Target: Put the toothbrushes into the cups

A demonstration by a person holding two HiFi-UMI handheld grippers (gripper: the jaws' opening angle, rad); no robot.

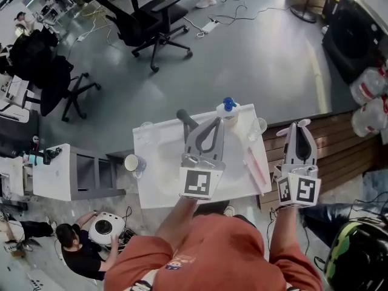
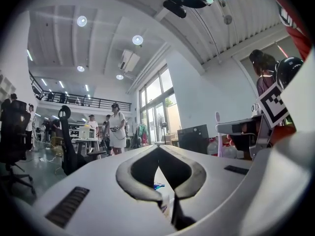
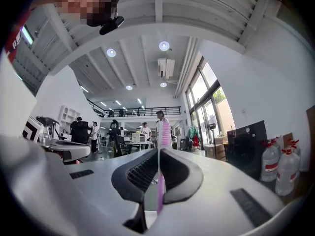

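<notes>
My right gripper (image 1: pixel 301 127) (image 3: pixel 158 151) is shut on a pink-and-white toothbrush (image 3: pixel 162 132) that stands upright between its pads, held off the right edge of the white table (image 1: pixel 159 187). That toothbrush's white head also shows in the left gripper view (image 2: pixel 217 118). My left gripper (image 1: pixel 216 121) (image 2: pixel 158 150) hovers over the table's middle with its tips touching. A thin dark strip shows low in its gap; I cannot tell what it is. A pink toothbrush (image 1: pixel 255 166) lies on the table's right side. A white cup (image 1: pixel 132 162) sits at the left edge, and clear cups (image 1: pixel 146 128) (image 1: pixel 260 125) stand at the far corners.
A blue-capped white bottle (image 1: pixel 228 109) stands at the table's far edge, with a grey spout-like piece (image 1: pixel 185 119) beside my left gripper. Wooden slats (image 1: pixel 339 138) lie right of the table. Office chairs (image 1: pixel 151 23) and water bottles (image 1: pixel 367 102) stand farther off. A person crouches at lower left (image 1: pixel 79 247).
</notes>
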